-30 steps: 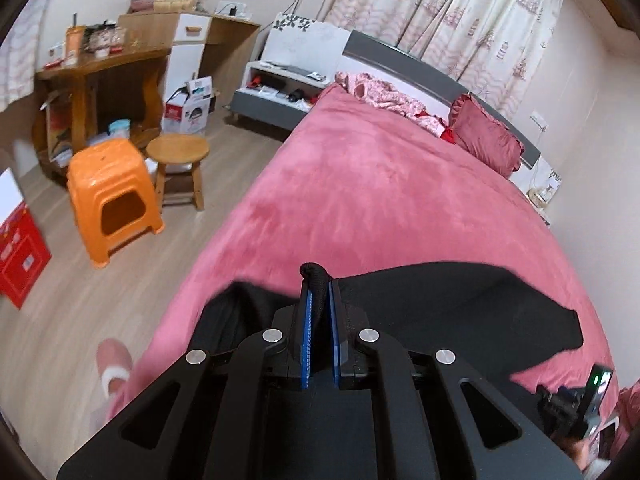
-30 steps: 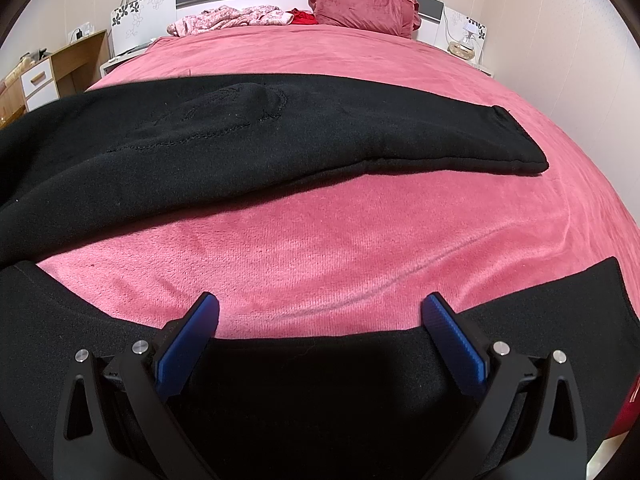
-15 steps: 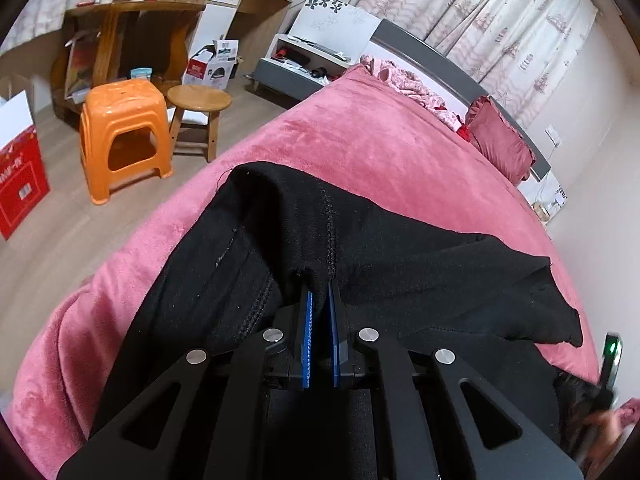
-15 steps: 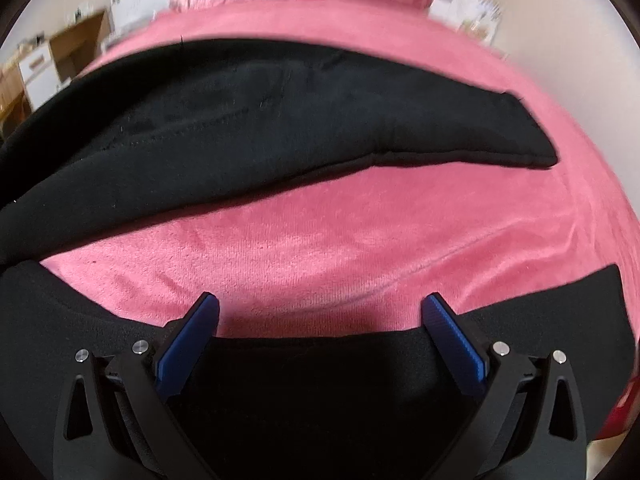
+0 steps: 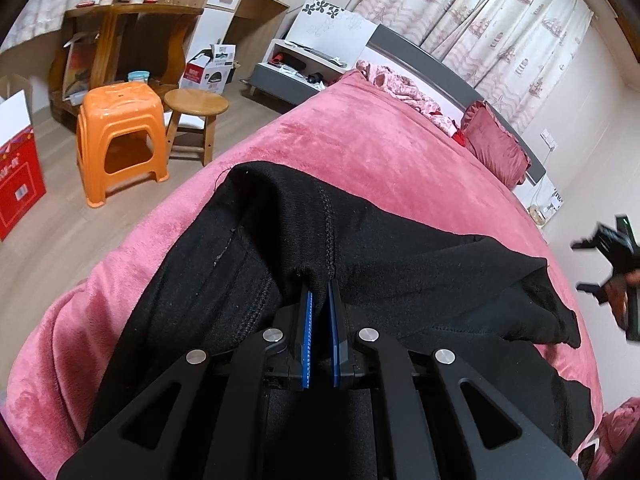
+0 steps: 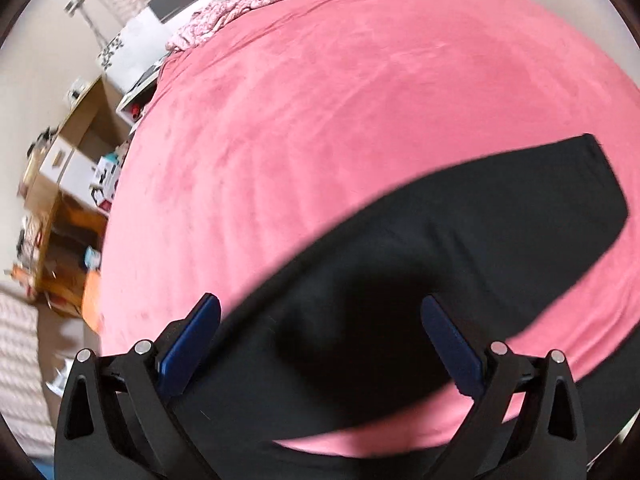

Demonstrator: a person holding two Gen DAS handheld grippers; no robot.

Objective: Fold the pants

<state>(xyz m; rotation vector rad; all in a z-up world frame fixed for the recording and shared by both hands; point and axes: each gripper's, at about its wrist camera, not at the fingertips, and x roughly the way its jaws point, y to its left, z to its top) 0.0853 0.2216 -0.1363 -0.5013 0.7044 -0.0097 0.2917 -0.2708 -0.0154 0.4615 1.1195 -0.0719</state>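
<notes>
While the left gripper [image 5: 320, 300] is pinched tight on a fold of the black pants [image 5: 400, 264] near the seam, the right gripper [image 6: 320, 344] hangs wide open above them, holding nothing. They're soft, floppy knit sprawled over the pink bedspread [image 5: 360, 140], so I'd grab seams or hems.

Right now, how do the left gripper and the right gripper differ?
The left gripper is shut on a fold of the black pants; the right gripper is open, holding nothing. The left one sits at the cloth; the right one hangs above it. Both have blue fingers.
</notes>
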